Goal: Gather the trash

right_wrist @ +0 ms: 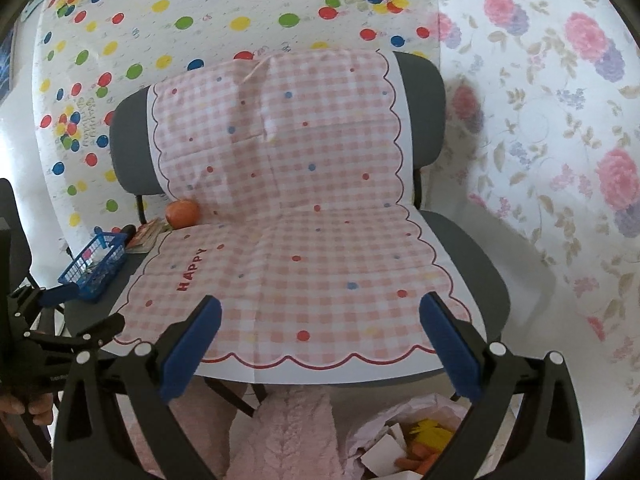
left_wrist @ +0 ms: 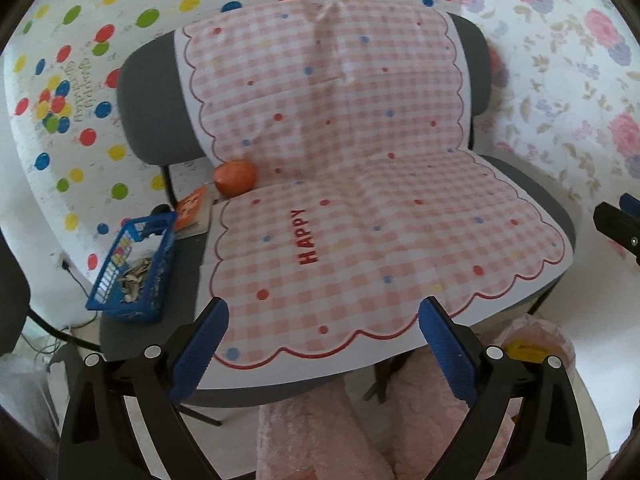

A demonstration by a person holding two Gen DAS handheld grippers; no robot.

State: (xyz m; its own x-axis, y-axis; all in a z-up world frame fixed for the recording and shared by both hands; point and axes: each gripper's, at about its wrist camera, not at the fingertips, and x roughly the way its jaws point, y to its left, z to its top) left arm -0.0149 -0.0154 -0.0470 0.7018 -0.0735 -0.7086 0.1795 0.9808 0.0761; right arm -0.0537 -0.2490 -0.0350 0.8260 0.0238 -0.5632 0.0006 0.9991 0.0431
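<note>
Both claws, left (left_wrist: pixel 322 346) and right (right_wrist: pixel 320 346), gaping wide, empty, touching nothing.

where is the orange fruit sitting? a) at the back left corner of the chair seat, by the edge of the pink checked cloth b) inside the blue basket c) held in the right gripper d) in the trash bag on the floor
a: the orange fruit rests at the back of the chair seat beside the pink checked cloth, apart from the blue basket; both the left gripper and the right gripper are open and empty.
</note>
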